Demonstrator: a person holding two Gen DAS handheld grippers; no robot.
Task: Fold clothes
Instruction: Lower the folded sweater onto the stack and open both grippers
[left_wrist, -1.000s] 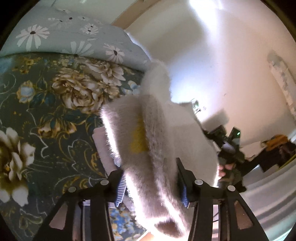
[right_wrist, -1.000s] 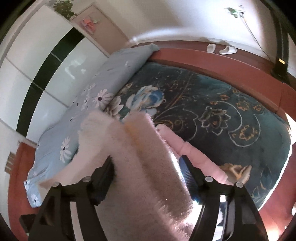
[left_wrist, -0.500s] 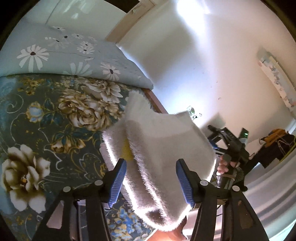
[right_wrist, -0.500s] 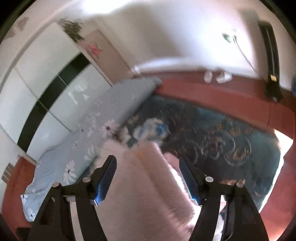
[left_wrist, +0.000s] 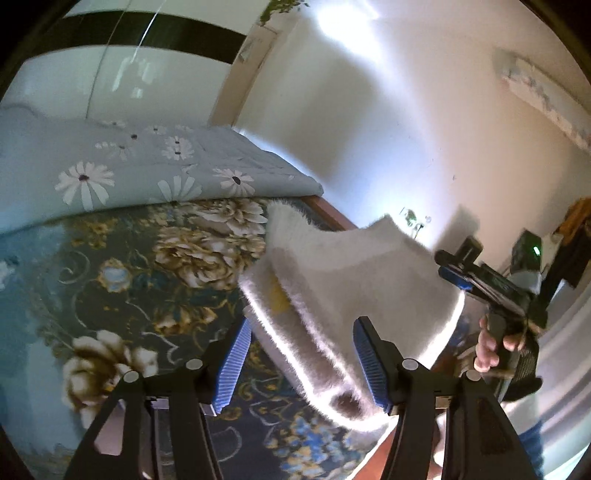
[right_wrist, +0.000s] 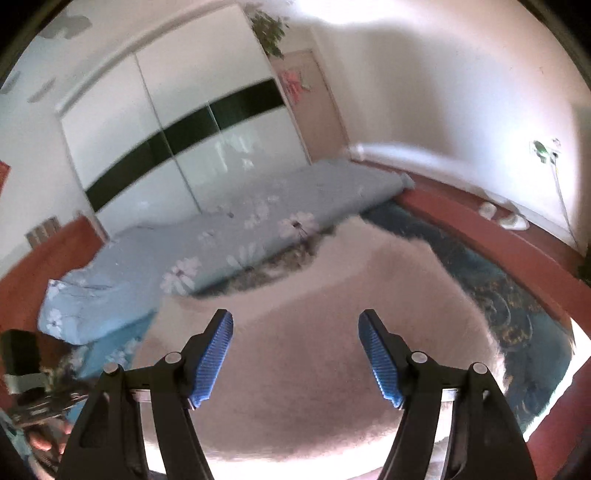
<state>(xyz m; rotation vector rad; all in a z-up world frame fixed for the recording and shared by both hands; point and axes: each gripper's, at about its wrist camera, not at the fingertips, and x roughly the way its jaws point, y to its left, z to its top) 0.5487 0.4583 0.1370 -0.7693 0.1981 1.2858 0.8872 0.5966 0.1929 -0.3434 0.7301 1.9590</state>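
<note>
Fluffy white garment (left_wrist: 354, 295) lies doubled over on the bed (left_wrist: 122, 280) | my left hand-held gripper (left_wrist: 301, 360) and right hand-held gripper (right_wrist: 295, 356) gape, holding nothing | soft, light, floppy; I'd pinch its edges.

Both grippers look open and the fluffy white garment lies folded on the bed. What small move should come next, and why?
Probably pull both grippers back. The left gripper and right gripper stand open, pads apart and pinching nothing, while the fluffy white garment rests folded on the floral bedspread. This fold seems finished.
</note>
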